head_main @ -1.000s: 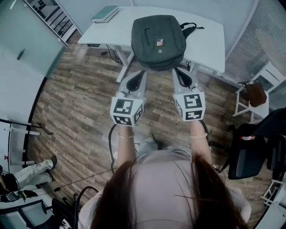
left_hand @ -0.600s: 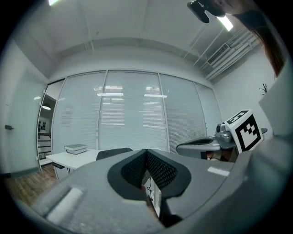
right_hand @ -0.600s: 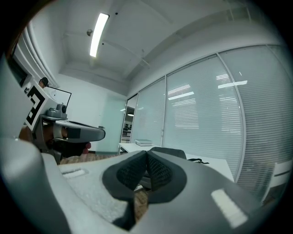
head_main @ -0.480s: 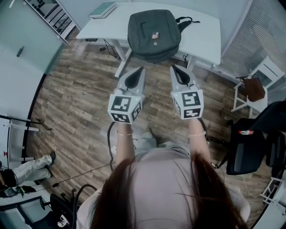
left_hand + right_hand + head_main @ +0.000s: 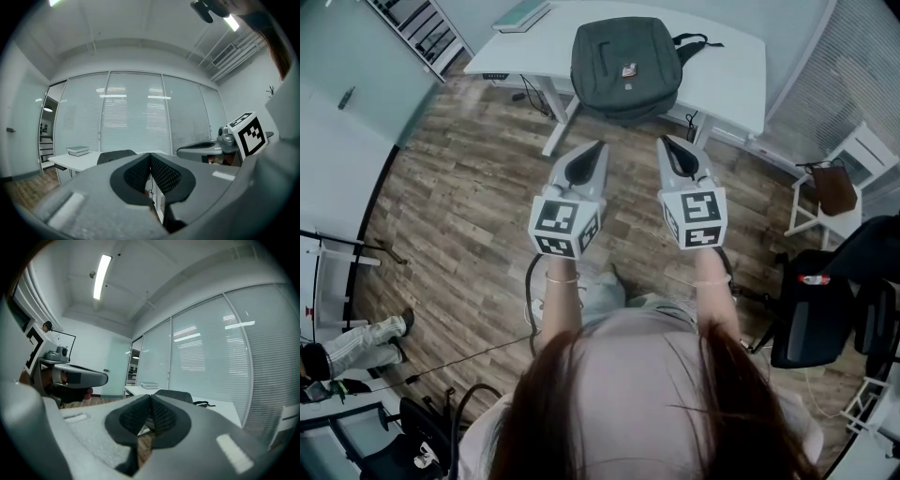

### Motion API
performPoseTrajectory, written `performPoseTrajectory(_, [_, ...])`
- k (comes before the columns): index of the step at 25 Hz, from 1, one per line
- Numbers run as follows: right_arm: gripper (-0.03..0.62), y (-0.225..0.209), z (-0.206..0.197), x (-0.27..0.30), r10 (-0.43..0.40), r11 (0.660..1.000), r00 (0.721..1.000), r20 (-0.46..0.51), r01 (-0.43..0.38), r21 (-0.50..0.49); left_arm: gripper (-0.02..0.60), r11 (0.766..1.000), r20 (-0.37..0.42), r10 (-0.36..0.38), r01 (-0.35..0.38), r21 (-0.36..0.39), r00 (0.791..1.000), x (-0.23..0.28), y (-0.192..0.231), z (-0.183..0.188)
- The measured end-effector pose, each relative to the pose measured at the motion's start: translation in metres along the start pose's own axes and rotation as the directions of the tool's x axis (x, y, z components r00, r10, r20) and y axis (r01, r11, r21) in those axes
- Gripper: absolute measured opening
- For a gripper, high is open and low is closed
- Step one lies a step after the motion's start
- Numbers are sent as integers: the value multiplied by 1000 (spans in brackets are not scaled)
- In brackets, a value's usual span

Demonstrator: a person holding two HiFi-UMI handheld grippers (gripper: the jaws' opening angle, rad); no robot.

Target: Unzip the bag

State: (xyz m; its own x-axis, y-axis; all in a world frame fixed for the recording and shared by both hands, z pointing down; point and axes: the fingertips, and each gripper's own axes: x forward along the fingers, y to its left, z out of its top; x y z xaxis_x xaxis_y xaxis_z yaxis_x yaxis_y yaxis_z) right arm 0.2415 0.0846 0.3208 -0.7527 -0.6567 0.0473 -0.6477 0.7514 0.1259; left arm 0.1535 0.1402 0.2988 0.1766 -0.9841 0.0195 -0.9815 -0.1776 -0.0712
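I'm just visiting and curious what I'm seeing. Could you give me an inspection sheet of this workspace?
Surface: white desk, mostly bare.
Job's things: dark backpack lying flat on the desk; zip too small to judge.
Clutter: book at the desk's far left corner.
Grippers: left gripper and right gripper both shut, empty, held level short of the desk.
Cables: black cable across the wood floor.
Surroundings: window blinds, black chair, white chair at right.
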Motion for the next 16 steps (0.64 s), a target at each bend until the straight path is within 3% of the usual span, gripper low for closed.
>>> performPoseTrajectory(16, [3, 7, -5, 33, -18, 1000, 1000, -8, 18, 7, 11, 999, -13, -32, 32, -9, 999, 15, 27, -11])
